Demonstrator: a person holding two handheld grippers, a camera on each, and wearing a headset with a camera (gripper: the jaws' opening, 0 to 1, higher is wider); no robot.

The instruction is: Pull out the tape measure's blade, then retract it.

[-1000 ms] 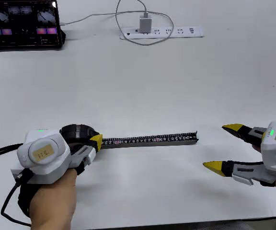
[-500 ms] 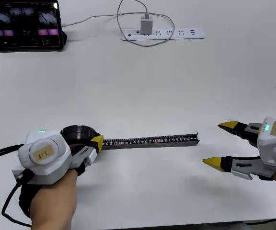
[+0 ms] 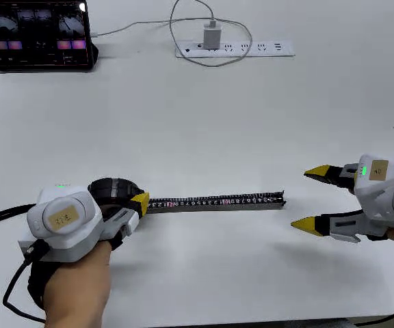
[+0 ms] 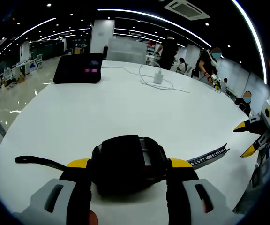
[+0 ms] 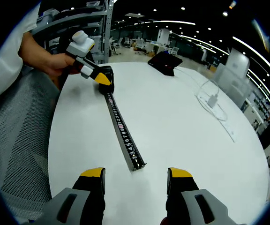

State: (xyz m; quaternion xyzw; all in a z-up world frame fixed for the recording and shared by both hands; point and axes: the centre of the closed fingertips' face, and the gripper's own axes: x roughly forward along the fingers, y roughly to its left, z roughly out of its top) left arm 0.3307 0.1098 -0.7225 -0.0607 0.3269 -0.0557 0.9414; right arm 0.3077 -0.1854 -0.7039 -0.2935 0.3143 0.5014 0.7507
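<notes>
The wide white bench (image 3: 204,102) is carrying the round black tape measure case (image 3: 113,190) at near left, where the left tool (image 4: 129,163) is clamping it. Its dark numbered blade (image 3: 214,201) is lying stretched out rightward, ending near the right tool (image 3: 300,198), which is hovering with jaws apart.

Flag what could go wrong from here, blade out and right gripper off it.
1. The blade lies extended and free on the table, its tip apart from the open right gripper. Retracted unguided, it may whip back and slam into the tape measure case.
2. The left gripper alone clamps the case, so the recoil could twist it between the jaws.
</notes>
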